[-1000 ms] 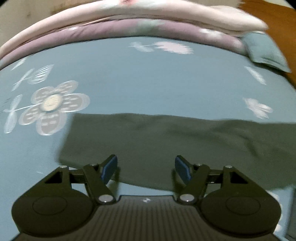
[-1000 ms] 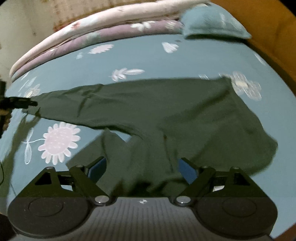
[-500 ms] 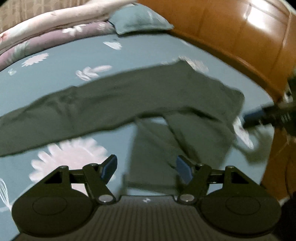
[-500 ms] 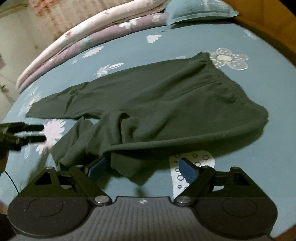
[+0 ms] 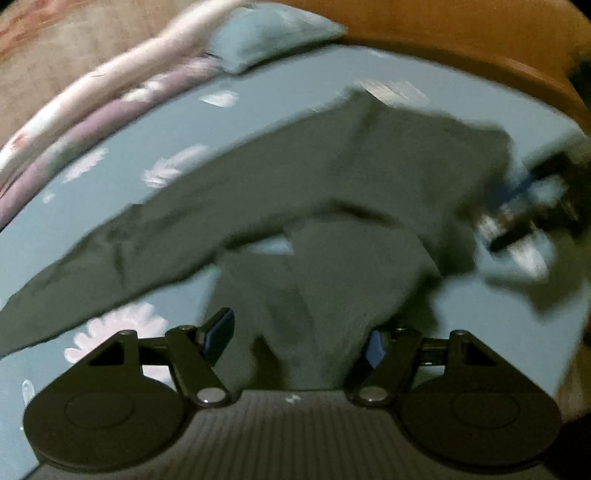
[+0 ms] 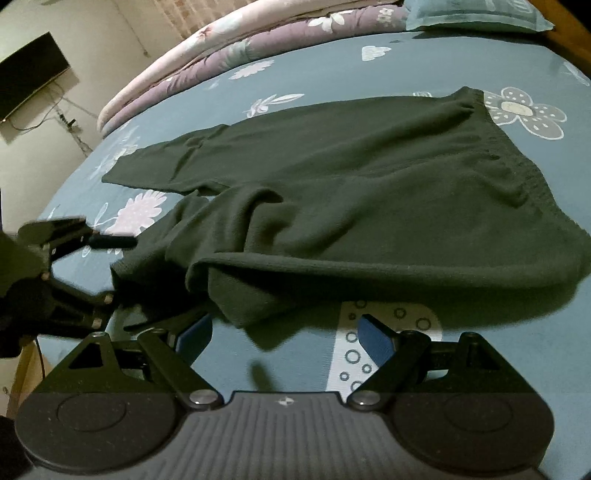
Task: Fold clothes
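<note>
Left wrist view (blurred): the left gripper (image 5: 301, 332) hangs open over the dark green trousers (image 5: 332, 206) spread on the blue flowered sheet (image 5: 110, 229).

Right wrist view: the right gripper (image 6: 286, 332) stands open and empty, just short of the trousers' near fold.

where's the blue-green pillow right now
The blue-green pillow lies at the far end of the blue floral bedsheet, top right in the right wrist view, beside the folded pink and purple quilts, beyond the dark green trousers.
</note>
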The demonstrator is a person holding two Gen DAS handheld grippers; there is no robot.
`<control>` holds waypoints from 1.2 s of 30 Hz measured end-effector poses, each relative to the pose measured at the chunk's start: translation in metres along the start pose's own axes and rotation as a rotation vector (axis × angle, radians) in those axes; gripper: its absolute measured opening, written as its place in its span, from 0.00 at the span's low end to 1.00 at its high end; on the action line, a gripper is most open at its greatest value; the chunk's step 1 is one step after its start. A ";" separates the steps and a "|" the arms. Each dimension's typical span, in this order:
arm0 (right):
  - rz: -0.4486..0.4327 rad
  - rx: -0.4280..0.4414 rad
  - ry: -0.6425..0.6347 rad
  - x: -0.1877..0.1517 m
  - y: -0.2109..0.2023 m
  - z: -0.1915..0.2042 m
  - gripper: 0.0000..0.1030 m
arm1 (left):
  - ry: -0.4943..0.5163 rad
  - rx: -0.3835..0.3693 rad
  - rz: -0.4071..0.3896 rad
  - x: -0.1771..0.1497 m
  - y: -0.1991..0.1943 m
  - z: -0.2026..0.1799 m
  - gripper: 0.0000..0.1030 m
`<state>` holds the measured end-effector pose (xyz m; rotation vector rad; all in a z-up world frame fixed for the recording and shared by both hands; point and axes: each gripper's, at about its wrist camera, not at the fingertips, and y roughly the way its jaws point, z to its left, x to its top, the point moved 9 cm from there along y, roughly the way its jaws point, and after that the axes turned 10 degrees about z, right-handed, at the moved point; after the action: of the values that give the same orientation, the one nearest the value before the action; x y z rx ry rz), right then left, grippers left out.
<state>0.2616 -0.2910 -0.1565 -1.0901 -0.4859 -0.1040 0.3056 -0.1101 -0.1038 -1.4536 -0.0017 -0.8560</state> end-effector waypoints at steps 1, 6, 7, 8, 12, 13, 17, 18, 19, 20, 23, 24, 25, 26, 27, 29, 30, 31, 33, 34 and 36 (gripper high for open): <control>-0.004 0.001 0.000 0.001 -0.001 -0.002 0.87 | -0.051 0.012 -0.016 0.006 -0.002 0.010 0.70; -0.013 0.001 0.007 0.006 -0.007 -0.013 0.87 | -0.281 0.060 -0.041 0.017 0.000 0.072 0.72; -0.014 0.002 0.006 0.007 -0.008 -0.015 0.87 | -0.313 0.062 -0.041 0.018 0.002 0.081 0.72; -0.014 0.001 0.007 0.008 -0.009 -0.017 0.87 | -0.345 0.063 -0.041 0.019 0.004 0.091 0.72; -0.008 -0.005 0.020 0.009 -0.008 -0.025 0.87 | -0.500 0.095 -0.004 0.016 0.021 0.126 0.72; -0.006 -0.005 0.022 0.009 -0.008 -0.026 0.87 | -0.534 0.105 0.002 0.012 0.024 0.133 0.72; 0.007 -0.005 0.031 0.007 -0.008 -0.031 0.87 | -0.612 0.134 0.038 -0.007 0.031 0.149 0.72; 0.011 -0.006 0.032 0.007 -0.008 -0.032 0.87 | -0.618 0.151 0.051 -0.013 0.033 0.152 0.72; 0.015 -0.007 0.033 0.007 -0.008 -0.033 0.87 | -0.625 0.174 0.061 -0.018 0.033 0.155 0.69; 0.018 -0.009 0.035 0.007 -0.008 -0.035 0.87 | -0.640 0.200 0.073 -0.025 0.032 0.158 0.68; 0.025 -0.009 0.039 0.008 -0.007 -0.037 0.87 | -0.702 0.169 0.091 -0.042 0.030 0.166 0.67; 0.025 -0.006 0.036 0.009 -0.008 -0.037 0.87 | -0.701 0.154 0.087 -0.045 0.027 0.165 0.67; 0.025 -0.002 0.031 0.009 -0.009 -0.035 0.87 | -0.681 0.149 0.087 -0.047 0.024 0.160 0.67; 0.025 0.003 0.026 0.010 -0.009 -0.034 0.87 | -0.660 0.145 0.087 -0.049 0.020 0.156 0.67; 0.024 0.005 0.019 0.011 -0.010 -0.032 0.87 | -0.621 0.143 0.078 -0.049 0.016 0.150 0.67; 0.024 0.009 0.002 0.012 -0.010 -0.027 0.87 | -0.542 0.137 0.060 -0.047 0.007 0.137 0.67; 0.023 0.011 -0.007 0.013 -0.010 -0.025 0.87 | -0.493 0.138 0.055 -0.046 0.004 0.129 0.67; 0.025 0.011 -0.013 0.014 -0.009 -0.022 0.87 | -0.435 0.141 0.051 -0.043 0.002 0.120 0.68; 0.029 0.013 -0.022 0.014 -0.009 -0.018 0.87 | -0.353 0.129 0.055 -0.040 0.000 0.103 0.68; 0.027 0.014 -0.026 0.014 -0.009 -0.016 0.87 | -0.325 0.115 0.058 -0.040 0.000 0.096 0.68; 0.023 0.017 -0.034 0.014 -0.011 -0.012 0.87 | -0.297 0.068 0.059 -0.039 -0.003 0.081 0.68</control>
<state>0.2745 -0.3048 -0.1459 -1.0821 -0.5038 -0.0607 0.3155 -0.0210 -0.1070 -1.4975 -0.2080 -0.5813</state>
